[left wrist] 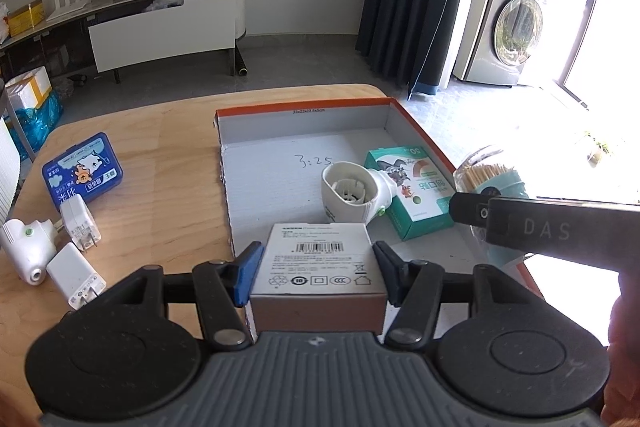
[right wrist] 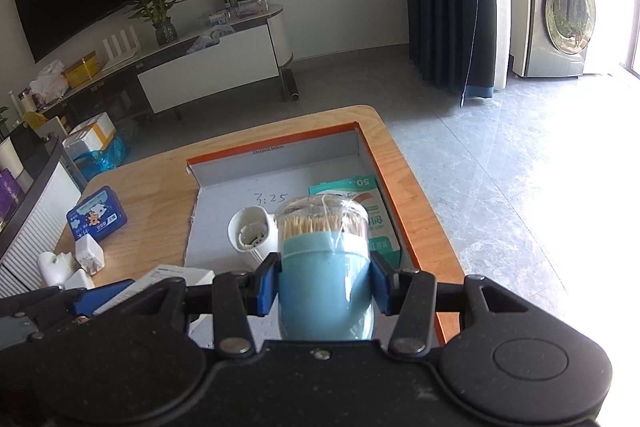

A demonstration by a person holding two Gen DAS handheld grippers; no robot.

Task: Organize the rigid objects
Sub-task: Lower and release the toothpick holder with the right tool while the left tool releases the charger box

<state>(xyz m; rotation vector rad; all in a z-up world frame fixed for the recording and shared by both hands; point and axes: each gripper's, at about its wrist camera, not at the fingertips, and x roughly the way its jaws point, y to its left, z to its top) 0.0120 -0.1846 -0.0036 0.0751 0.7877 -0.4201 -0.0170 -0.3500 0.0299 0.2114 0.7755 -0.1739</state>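
Note:
My left gripper (left wrist: 318,275) is shut on a small white carton (left wrist: 320,263) with a barcode, held over the near edge of the orange-rimmed cardboard tray (left wrist: 304,106). My right gripper (right wrist: 324,285) is shut on a blue toothpick jar (right wrist: 324,267) with a clear lid, above the tray's (right wrist: 276,141) near right part. The same jar (left wrist: 498,177) shows at the right in the left wrist view. Inside the tray lie a white plug-in device (left wrist: 352,193) and a green plaster box (left wrist: 416,191). The device (right wrist: 252,231) and the box (right wrist: 380,223) sit just beyond the jar.
On the wooden table (left wrist: 160,131) left of the tray lie a blue tin (left wrist: 82,173), two white chargers (left wrist: 80,223) and a white plug-in unit (left wrist: 26,243). The table's right edge (right wrist: 416,187) drops to a tiled floor. A TV cabinet (left wrist: 160,27) stands behind.

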